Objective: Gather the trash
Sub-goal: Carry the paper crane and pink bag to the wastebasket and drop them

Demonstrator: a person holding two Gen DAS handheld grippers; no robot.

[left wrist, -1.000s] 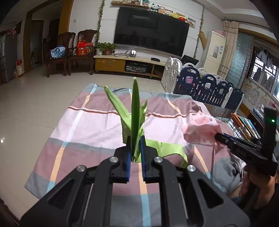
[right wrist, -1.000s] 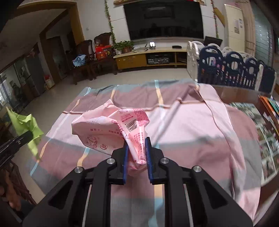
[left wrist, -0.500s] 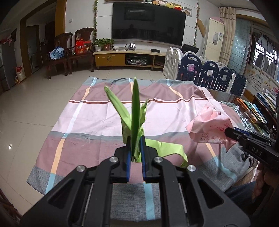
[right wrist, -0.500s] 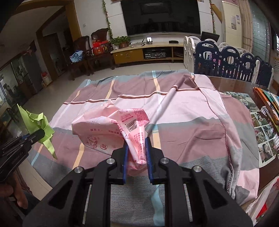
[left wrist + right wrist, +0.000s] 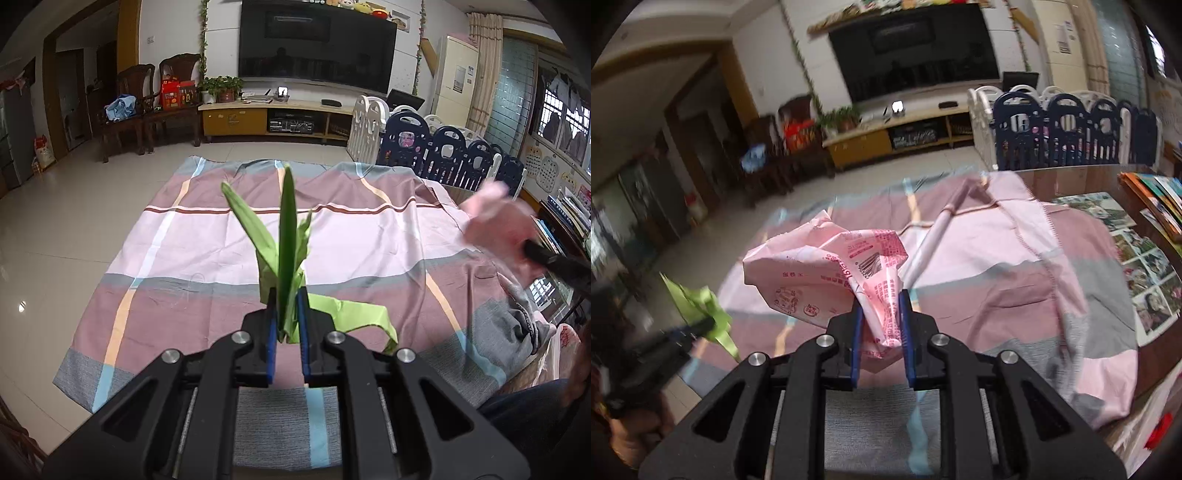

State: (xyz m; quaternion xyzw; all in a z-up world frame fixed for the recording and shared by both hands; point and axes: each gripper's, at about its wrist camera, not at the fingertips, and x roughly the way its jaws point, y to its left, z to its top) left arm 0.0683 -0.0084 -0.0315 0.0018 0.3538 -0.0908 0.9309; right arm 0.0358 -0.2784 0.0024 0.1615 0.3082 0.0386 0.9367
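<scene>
Striped cloth (image 5: pixel 207 258), television (image 5: pixel 314 44), wooden chairs (image 5: pixel 129 107), playpen fence (image 5: pixel 443 151)

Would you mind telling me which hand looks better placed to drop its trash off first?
Probably the right. The right gripper, shut on the crumpled pink printed wrapper, sits by the table edge near a plastic bag. The left gripper holds the folded green paper over the striped cloth.
</scene>
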